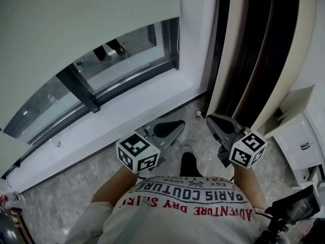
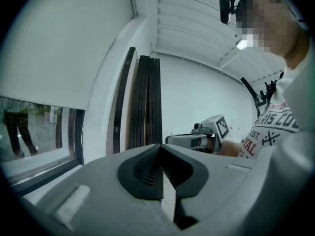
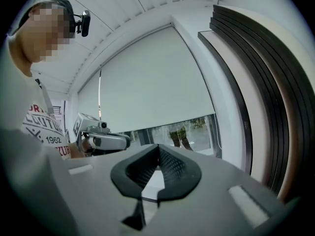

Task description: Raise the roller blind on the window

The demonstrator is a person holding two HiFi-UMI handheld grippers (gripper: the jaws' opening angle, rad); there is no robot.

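Left hand-held gripper (image 2: 160,151): jaws pressed together, ribbed pads meeting along one line, nothing between them; it touches nothing
Right hand-held gripper (image 3: 158,151): jaws likewise closed on themselves, empty, clear of every surface
Position of the pair: side by side in front of the person's chest, a gap between them, each with its marker cube toward the body, both pointing roughly level toward the wall under the window
Roller blind (image 1: 76,24): pale, drawn over most of the window, its bottom edge hanging above a low strip of bare glass (image 1: 109,72); well apart from both hand-held grippers
Cord (image 1: 179,37): a thin line hanging beside the right-hand window frame, untouched
Window sill (image 1: 132,113): white, running below the dark frame
Dark panels (image 1: 244,60): upright in a stack against the wall, just right of the window
Floor (image 1: 66,187): speckled grey, a black shoe showing between the two hand-held grippers
Outside the glass: a person's legs, seen from both gripper views
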